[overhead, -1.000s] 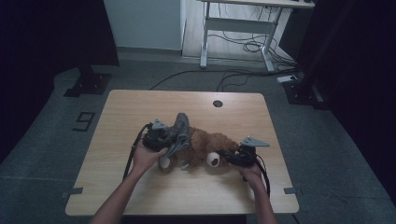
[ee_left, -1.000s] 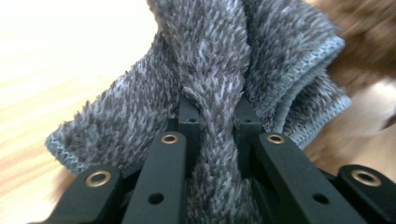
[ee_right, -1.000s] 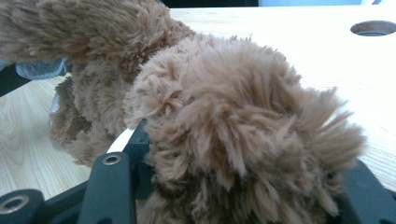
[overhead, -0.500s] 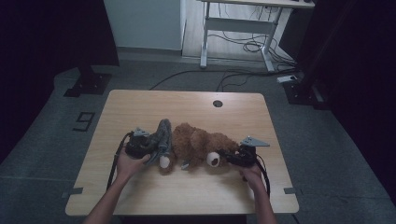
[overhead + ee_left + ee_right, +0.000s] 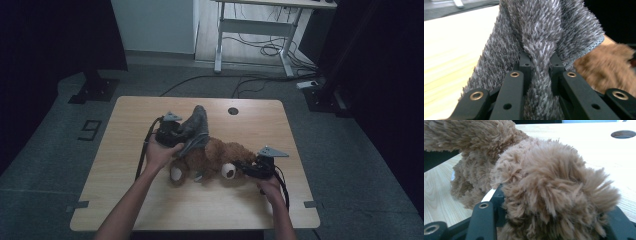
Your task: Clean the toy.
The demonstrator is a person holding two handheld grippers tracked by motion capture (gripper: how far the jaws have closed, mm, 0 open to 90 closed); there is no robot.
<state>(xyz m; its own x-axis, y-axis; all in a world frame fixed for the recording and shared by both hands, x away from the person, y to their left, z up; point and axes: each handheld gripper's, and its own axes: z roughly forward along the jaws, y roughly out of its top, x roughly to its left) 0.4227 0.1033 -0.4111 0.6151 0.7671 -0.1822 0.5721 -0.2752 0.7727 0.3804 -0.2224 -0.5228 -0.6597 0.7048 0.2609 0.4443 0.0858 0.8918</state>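
Note:
A brown plush toy (image 5: 215, 159) lies on its side in the middle of the wooden table (image 5: 125, 190). A grey fuzzy cloth (image 5: 196, 129) is held up over the toy's left part, its upper end raised off the table. My left gripper (image 5: 184, 135) is shut on a fold of this cloth (image 5: 539, 50), which bunches between the two black jaws. My right gripper (image 5: 242, 168) is shut on the plush toy's (image 5: 544, 185) right end, with brown fur squeezed between its jaws. The right jaw tip is hidden by fur.
A round cable hole (image 5: 232, 111) sits near the table's far edge. A white desk frame (image 5: 260, 30) and loose cables (image 5: 265, 50) stand on the floor beyond. A dark stand base (image 5: 95, 90) is at the far left.
My left gripper swung left with the grey cloth, then came back right and up, so the cloth now stands raised over the toy. The right gripper has stayed on the toy.

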